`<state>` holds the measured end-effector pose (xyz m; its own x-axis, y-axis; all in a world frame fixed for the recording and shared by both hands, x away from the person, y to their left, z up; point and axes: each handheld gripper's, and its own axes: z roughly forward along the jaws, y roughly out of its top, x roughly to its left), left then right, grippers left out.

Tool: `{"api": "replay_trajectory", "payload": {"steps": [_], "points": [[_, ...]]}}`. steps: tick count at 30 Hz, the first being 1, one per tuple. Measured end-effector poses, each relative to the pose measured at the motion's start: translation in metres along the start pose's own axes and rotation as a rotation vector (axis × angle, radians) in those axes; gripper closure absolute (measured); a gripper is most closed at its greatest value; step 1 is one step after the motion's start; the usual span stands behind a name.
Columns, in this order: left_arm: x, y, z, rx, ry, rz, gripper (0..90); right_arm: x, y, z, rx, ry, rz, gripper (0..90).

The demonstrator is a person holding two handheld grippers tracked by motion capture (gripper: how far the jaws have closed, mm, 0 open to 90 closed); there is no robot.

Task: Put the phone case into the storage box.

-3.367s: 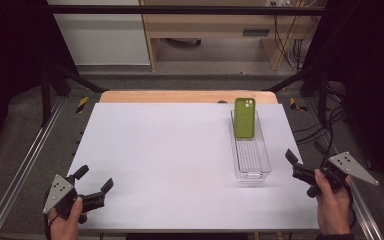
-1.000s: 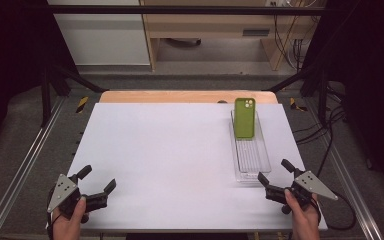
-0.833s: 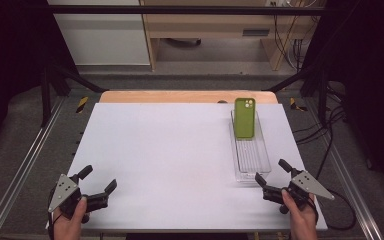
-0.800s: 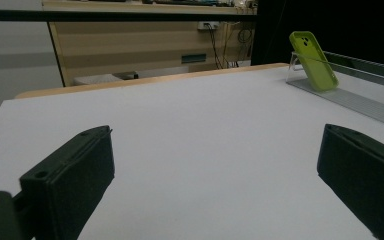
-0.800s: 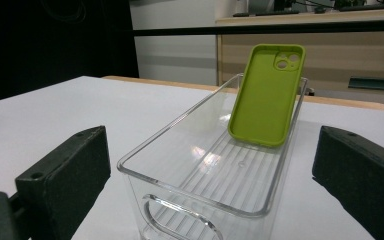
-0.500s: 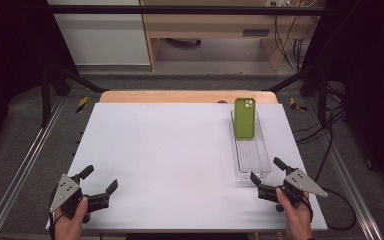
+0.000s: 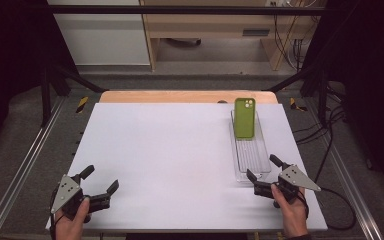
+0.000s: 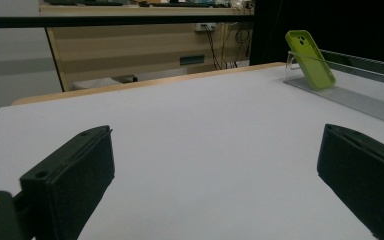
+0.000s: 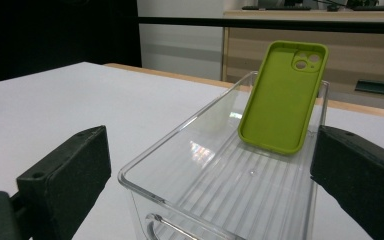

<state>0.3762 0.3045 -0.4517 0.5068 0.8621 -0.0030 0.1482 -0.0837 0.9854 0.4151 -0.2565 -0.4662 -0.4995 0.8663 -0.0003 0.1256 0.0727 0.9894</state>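
Note:
A green phone case [image 7: 244, 117] leans upright against the far end of a long clear plastic tray [image 7: 252, 160] on the right side of the white table. My right gripper [image 7: 264, 172] is open just before the tray's near end, jaws either side of it. In the right gripper view the tray [image 9: 195, 165] lies between the jaws with the case [image 9: 282, 97] standing at its far end. My left gripper [image 7: 100, 181] rests open at the table's near left corner, holding nothing. In the left gripper view the case [image 8: 311, 59] and tray [image 8: 360, 97] show far right.
The white table [image 7: 170, 150] has a wooden strip [image 7: 180, 96] along its far edge. Metal rails [image 7: 25, 160] run down both sides. A cable [image 7: 337, 200] trails from the right gripper. Wooden furniture [image 7: 215, 27] stands beyond the table.
My right gripper has moved left and forward from the table's right edge to the near end of the clear tray. The left gripper has barely shifted.

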Motion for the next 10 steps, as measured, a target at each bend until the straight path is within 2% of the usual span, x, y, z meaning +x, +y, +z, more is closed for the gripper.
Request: {"api": "replay_trajectory", "payload": {"steps": [10], "points": [[-0.0024,-0.0003,0.0018,0.004,-0.005,0.007,1.2,-0.0026,-0.0057,-0.0059,0.020,-0.010,0.004,2.9]]}}
